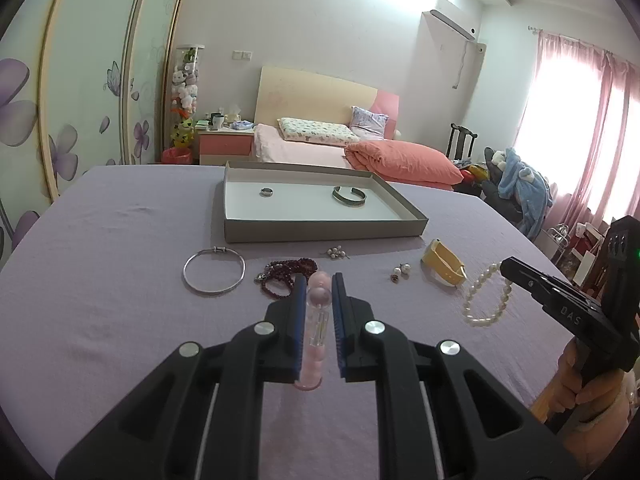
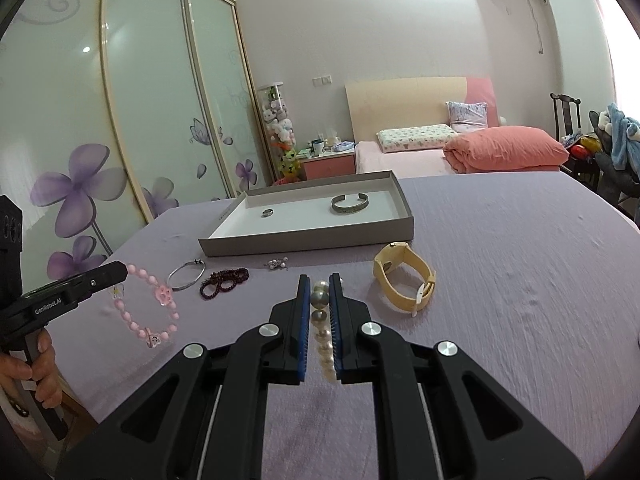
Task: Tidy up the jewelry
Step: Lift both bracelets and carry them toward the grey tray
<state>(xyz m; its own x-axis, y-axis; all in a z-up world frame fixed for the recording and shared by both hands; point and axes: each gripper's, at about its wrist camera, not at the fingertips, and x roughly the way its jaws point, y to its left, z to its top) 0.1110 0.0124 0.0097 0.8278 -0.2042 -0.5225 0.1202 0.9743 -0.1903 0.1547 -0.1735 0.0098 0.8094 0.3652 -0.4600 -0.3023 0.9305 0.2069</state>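
My left gripper (image 1: 319,280) is shut on a pink bead bracelet (image 1: 316,328) and holds it above the purple cloth; it also shows in the right wrist view (image 2: 150,308). My right gripper (image 2: 319,282) is shut on a white pearl bracelet (image 2: 322,332), which hangs in the left wrist view (image 1: 486,300). A grey tray (image 1: 320,230) at the back holds a ring (image 1: 266,191) and a cuff bangle (image 1: 349,196). On the cloth lie a silver bangle (image 1: 214,274), a dark red bead bracelet (image 1: 280,276), a bead brooch (image 1: 335,253), pearl earrings (image 1: 401,271) and a yellow watch (image 1: 442,266).
The table carries a purple cloth (image 1: 120,300). Behind it stand a bed (image 1: 340,144), a nightstand (image 1: 224,142) and sliding wardrobe doors (image 2: 140,120). A chair with clothes (image 1: 516,184) stands at the right by the pink curtains.
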